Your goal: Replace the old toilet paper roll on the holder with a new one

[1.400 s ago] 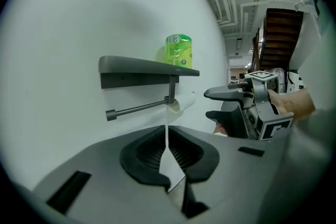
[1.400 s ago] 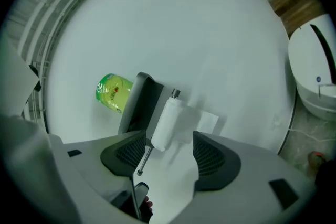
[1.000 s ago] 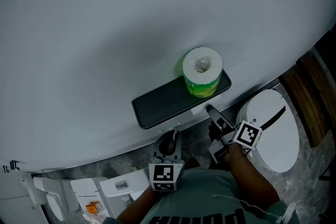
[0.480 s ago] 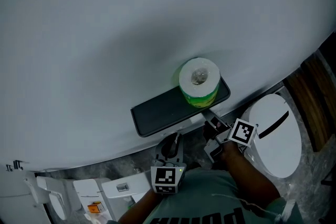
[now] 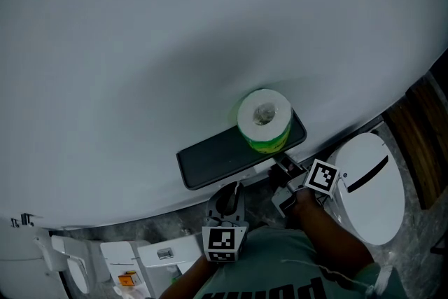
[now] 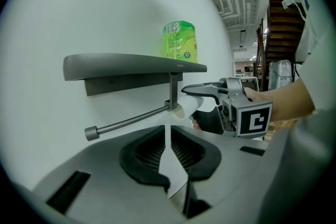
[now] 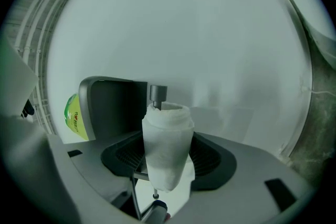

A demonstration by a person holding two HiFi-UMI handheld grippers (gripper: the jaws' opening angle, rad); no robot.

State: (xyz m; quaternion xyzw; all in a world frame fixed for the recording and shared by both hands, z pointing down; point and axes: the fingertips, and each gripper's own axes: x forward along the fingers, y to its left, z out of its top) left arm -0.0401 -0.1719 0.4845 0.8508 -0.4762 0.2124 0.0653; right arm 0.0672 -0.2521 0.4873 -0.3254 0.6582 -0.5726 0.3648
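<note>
White wall [image 5: 140, 45] carries one dark shelf [image 5: 217, 154] over one holder rod [image 6: 128, 122]. Two tongs and two rolls are in view. The left tongs [image 6: 169, 136] pinch one paper tail [image 6: 170, 165]. The new roll [image 5: 264, 119] stands upright at the shelf's right end. Beneath it, the right tongs [image 5: 283, 166] clamp the thin old roll [image 7: 167, 149], which lies near level in line with the rod.

I count one wrapped roll [image 5: 264, 120] on the shelf [image 5: 210, 155], one thin old roll [image 7: 167, 148] under that shelf, and two tools: left tool [image 5: 228, 198], right tool [image 5: 283, 166].
</note>
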